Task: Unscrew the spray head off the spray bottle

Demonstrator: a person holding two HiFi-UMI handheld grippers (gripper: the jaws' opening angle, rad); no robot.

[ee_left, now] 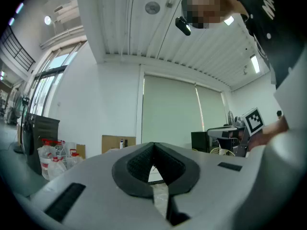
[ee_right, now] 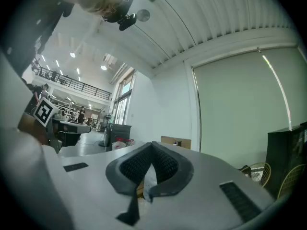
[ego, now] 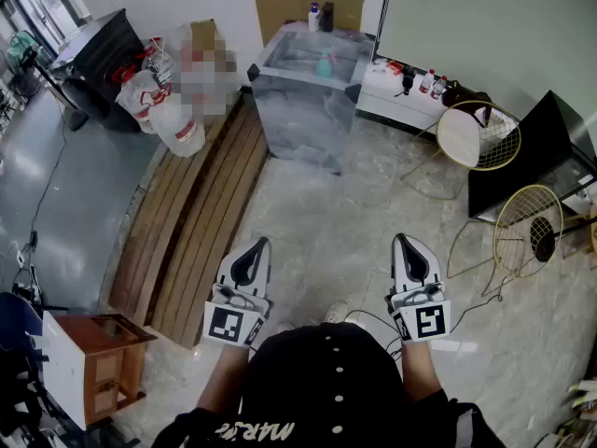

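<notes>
Black clothes [ego: 326, 381] with little white buttons are filling the bottom of the head view, right under the camera. Two arms [ego: 221, 387] are reaching out from them over the pale stone floor [ego: 345, 222]. The arms are carrying two white and black claws. Both claws are pointing straight ahead and lying level, side by side with a gap between them. The left claw [ego: 259, 246] is squeezing all the way shut, with its dark pads pressing tip to tip, and it is holding nothing. The right claw [ego: 401, 241] is doing the same, closing tight and carrying nothing. Farther ahead, a grey table [ego: 303, 119] is standing on the floor. A small blue-green bottle [ego: 324, 64] is standing up on its top. It is looking like the spray bottle, but it is showing too small to be sure. It is sitting well apart from both claws. Long brown wooden boards [ego: 201, 213] are lying on the floor just left of the table. White jugs with red caps [ego: 154, 101] are sitting near the far end of the boards. A small wooden cabinet [ego: 98, 362] is standing at the lower left. Two round gold wire chairs [ego: 478, 136] are standing on the right. A low white shelf [ego: 396, 96] by the wall is carrying a few little bottles.
</notes>
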